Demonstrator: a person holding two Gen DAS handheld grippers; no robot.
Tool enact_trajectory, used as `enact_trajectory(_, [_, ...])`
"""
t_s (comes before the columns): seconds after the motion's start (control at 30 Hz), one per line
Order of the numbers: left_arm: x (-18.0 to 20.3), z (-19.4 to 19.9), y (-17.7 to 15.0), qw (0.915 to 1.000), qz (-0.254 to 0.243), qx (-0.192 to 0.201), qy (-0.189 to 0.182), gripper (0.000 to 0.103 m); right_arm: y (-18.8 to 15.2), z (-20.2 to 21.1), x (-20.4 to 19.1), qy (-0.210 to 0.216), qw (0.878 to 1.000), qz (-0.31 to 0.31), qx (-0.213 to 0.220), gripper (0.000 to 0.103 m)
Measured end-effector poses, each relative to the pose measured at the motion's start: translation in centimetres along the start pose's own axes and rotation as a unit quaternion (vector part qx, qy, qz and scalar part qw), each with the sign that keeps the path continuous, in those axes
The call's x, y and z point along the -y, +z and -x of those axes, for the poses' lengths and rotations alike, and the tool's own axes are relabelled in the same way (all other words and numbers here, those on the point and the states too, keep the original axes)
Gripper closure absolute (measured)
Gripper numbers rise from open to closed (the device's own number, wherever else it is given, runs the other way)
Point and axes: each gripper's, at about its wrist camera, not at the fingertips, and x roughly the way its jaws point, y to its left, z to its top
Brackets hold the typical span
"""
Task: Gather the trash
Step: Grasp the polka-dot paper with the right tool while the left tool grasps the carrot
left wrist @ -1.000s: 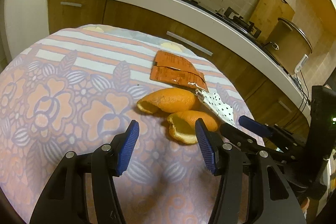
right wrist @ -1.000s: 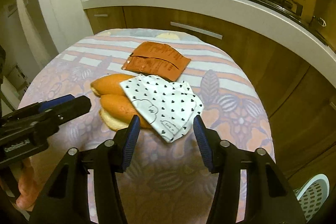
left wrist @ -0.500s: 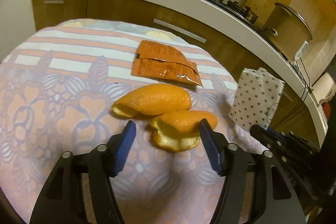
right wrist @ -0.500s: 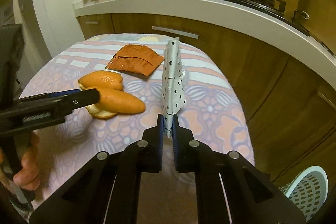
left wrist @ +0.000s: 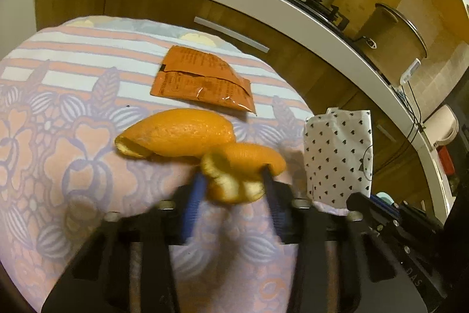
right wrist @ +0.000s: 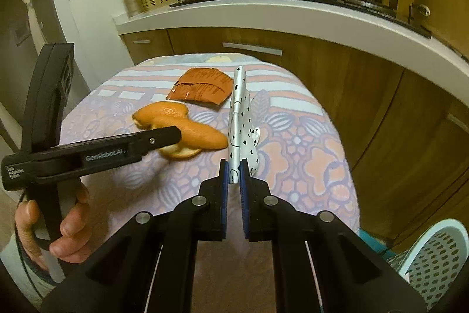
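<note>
Nearest us, our right hand-held gripper [right wrist: 233,181] is clamped on the heart-print wrapper [right wrist: 241,119], held edge-up. Our left hand-held gripper [left wrist: 234,189] has just been closing around the smaller orange peel [left wrist: 240,166], pads pressing it. Lift gently, or it crumbles. Beyond lie the larger peel [left wrist: 178,134] and the orange sachet [left wrist: 202,84] on the tabletop [left wrist: 58,107].

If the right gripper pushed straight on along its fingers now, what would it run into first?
Probably the floral tablecloth. The right gripper, shut on the heart-print wrapper, points down at the cloth right of the orange peel. The torn orange packet lies farther, left of that line; depth is unclear.
</note>
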Motion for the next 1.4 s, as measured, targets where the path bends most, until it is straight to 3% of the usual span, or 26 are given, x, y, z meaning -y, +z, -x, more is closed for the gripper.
enact_trajectory(0.27, [0.1,3.8,-1.7,0.9994,-0.002,0.028,-0.021,0.097,-0.8,1.8,0.3,0.091,0.995,-0.05,-0.006,0.097])
enact_trajectory(0.37, [0.1,6.0,-2.5,0.9987,-0.01,0.049,0.005,0.097,-1.1,2.1,0.9,0.141,0.987,-0.079,-0.012,0.097])
enact_trajectory(0.43, [-0.3,7.2,-3.1,0.9976,-0.014,0.062,0.026,0.097,-1.2,1.9,1.3,0.151,0.984,-0.094,-0.018,0.097])
enact_trajectory(0.53, [-0.9,8.4,-4.2,0.9963,-0.026,0.064,0.05,0.097,-1.5,1.0,2.3,0.124,0.985,-0.113,-0.03,0.097])
enact_trajectory(0.73, [-1.2,8.1,-6.5,0.9967,-0.057,0.028,0.05,0.09,-2.0,0.6,4.7,0.077,0.986,-0.144,-0.035,0.093])
enact_trajectory(0.8, [-1.0,7.9,-6.9,0.9966,-0.063,0.02,0.048,0.072,-2.1,0.4,4.7,0.051,0.989,-0.131,-0.04,0.086])
enact_trajectory(0.83, [-0.8,7.8,-7.2,0.9964,-0.069,0.014,0.046,0.056,-2.1,0.4,4.5,0.027,0.992,-0.115,-0.044,0.083])
enact_trajectory(0.87, [-0.6,7.8,-7.4,0.9961,-0.076,0.013,0.044,0.049,-2.1,0.4,4.2,0.009,0.994,-0.101,-0.046,0.076])
enact_trajectory(0.97, [0.2,7.5,-7.9,0.995,-0.094,0.004,0.033,0.046,-2.2,0.5,3.6,-0.019,0.996,-0.07,-0.044,0.053])
enact_trajectory(1.0, [0.5,7.4,-7.8,0.9944,-0.101,0.0,0.032,0.045,-2.2,0.6,3.5,-0.021,0.997,-0.066,-0.041,0.05])
enact_trajectory(1.1, [1.1,7.1,-7.5,0.9934,-0.11,0.001,0.033,0.039,-2.1,0.8,3.0,-0.034,0.998,-0.05,-0.035,0.049])
enact_trajectory(1.27, [1.9,6.4,-7.6,0.993,-0.115,-0.026,-0.011,0.028,-1.7,0.7,2.5,-0.042,0.998,-0.039,-0.03,0.047])
enact_trajectory(1.4, [2.3,5.8,-8.1,0.9923,-0.113,-0.041,-0.028,0.028,-1.6,0.2,2.4,-0.046,0.998,-0.037,-0.034,0.047])
